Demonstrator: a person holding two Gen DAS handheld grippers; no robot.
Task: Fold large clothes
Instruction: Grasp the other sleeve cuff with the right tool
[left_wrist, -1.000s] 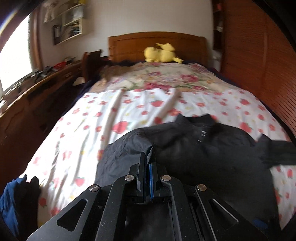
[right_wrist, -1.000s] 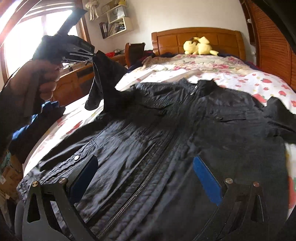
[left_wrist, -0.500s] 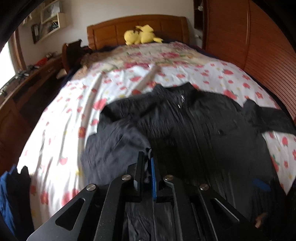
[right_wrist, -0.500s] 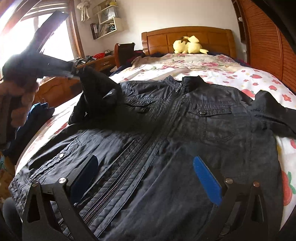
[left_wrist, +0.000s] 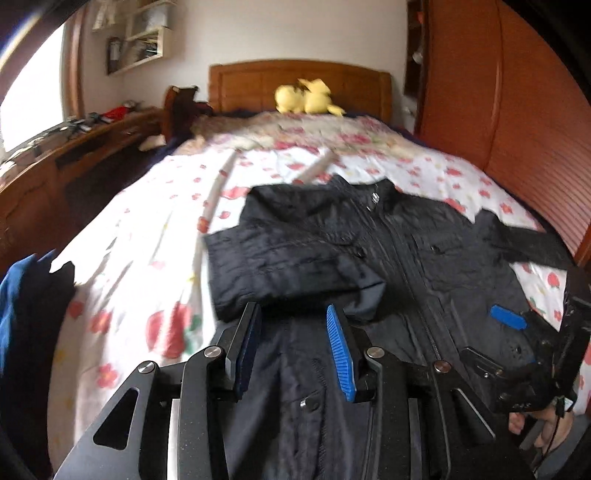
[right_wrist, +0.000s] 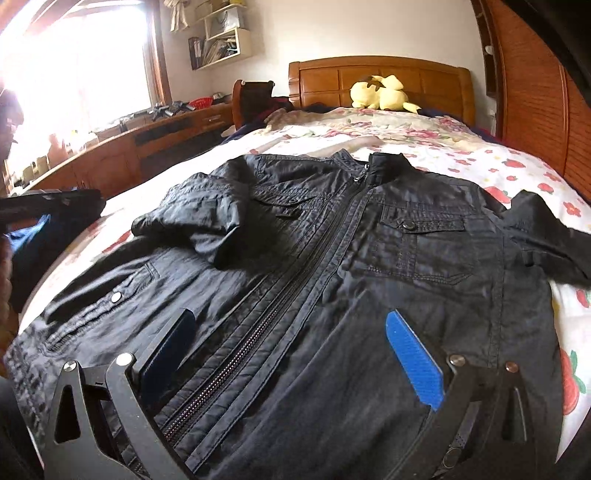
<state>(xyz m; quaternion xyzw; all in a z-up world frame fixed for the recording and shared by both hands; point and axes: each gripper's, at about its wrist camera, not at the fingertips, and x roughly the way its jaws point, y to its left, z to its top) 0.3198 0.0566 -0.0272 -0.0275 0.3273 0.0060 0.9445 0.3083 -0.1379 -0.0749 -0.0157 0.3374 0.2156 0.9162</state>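
Note:
A black zip-up jacket (right_wrist: 369, 258) lies front up on the flowered bed, collar toward the headboard; it also shows in the left wrist view (left_wrist: 369, 251). Its left sleeve (right_wrist: 199, 218) is folded across the chest (left_wrist: 295, 266). The other sleeve (right_wrist: 546, 236) lies spread out to the right. My left gripper (left_wrist: 291, 317) is open and empty just above the jacket's lower left part, near the folded cuff. My right gripper (right_wrist: 291, 332) is open and empty over the lower front by the zipper, and it shows at the right of the left wrist view (left_wrist: 517, 332).
The bedspread (left_wrist: 147, 236) has free surface left of the jacket. A yellow plush toy (right_wrist: 384, 94) sits by the wooden headboard. A wooden desk (right_wrist: 122, 147) runs along the left, wooden wardrobe doors (left_wrist: 535, 110) along the right. Blue and dark cloth (left_wrist: 26, 314) hangs at the bed's near left corner.
My left gripper carried the sleeve over the chest, opened and let it go. The sleeve now rests folded on the jacket. My right gripper stayed open over the lower front.

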